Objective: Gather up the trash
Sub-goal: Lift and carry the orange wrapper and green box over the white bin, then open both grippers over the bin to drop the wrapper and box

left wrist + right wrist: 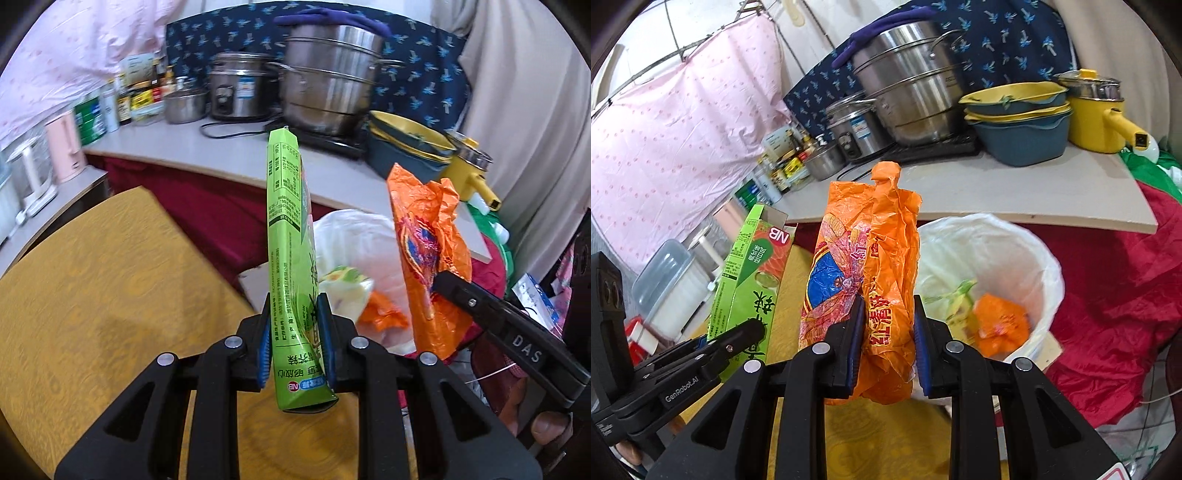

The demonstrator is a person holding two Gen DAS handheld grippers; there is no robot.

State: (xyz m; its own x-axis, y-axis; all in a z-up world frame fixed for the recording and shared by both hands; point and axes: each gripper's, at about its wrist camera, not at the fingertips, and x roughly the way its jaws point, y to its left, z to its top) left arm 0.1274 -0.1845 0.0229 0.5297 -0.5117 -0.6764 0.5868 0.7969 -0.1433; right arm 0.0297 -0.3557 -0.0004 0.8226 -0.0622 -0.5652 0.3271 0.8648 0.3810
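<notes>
Left wrist view: the left gripper [295, 332] is clamped on a flattened green carton [290, 236], held upright above the yellow tablecloth [92, 277].
Right wrist view: the right gripper [888, 339] is closed around a crumpled orange plastic bag [871, 258], also held up in the air, just short of the bin.
Bin: a white-lined trash bin [1045, 266] is seen just beyond the table edge, below the grey counter [1015, 192].
Already done: some orange scrap [1001, 325] and a green-yellowish wrapper [956, 299] are sitting inside the liner, so part of the job looks finished.
Still left: both held pieces are not yet dropped in; neither is over the opening for sure, the fisheye makes that hard to call.
Table: no other loose trash is spotted on the cloth, though only part of it is shown.
Progress guess: pretty far along, probably the last two items.
</notes>
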